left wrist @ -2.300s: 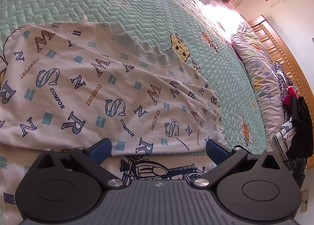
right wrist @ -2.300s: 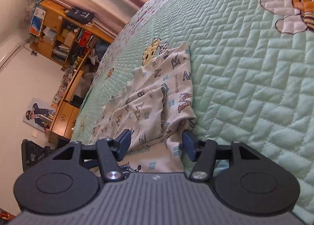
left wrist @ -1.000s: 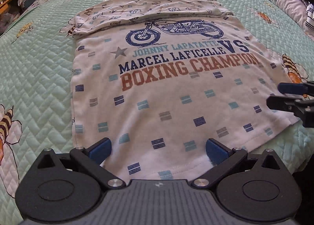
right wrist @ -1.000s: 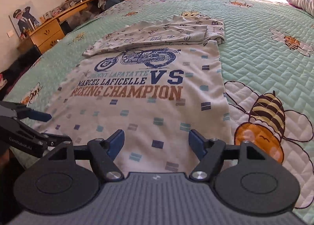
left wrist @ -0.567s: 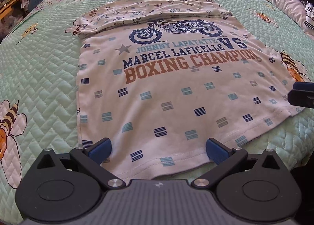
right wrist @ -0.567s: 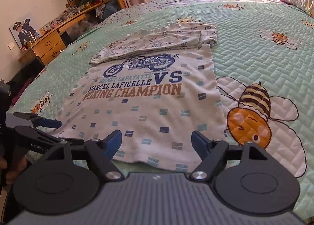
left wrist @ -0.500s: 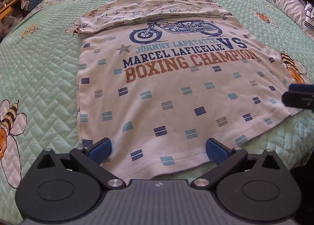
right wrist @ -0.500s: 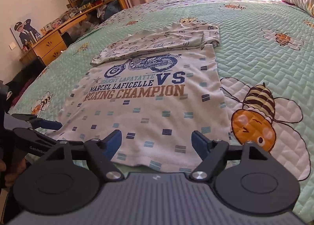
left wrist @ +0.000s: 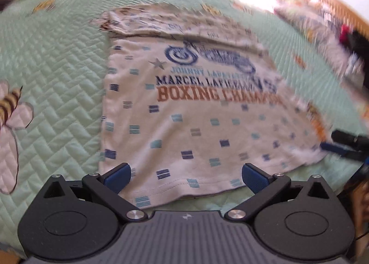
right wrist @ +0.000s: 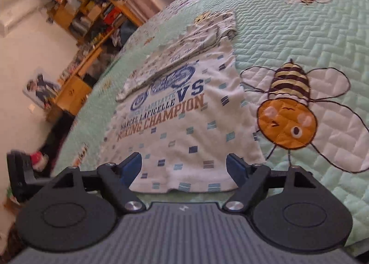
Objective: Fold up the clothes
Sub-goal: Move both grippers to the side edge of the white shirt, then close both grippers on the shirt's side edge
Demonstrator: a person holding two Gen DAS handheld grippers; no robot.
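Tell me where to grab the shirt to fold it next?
Best guess: grab the shirt by its bottom hem, one corner for each gripper, coming in low from the near bed edge. The hem lies flat and straight on the quilt, closest to both open grippers, and the top part is already folded down.

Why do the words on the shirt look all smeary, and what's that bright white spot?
Left wrist view: the T-shirt print smears toward the right from motion blur, while the left gripper stays sharp; glare washes out the top right corner. Right wrist view: the print is only slightly doubled, the bee is crisp, and the bedspread bulges from fisheye distortion.
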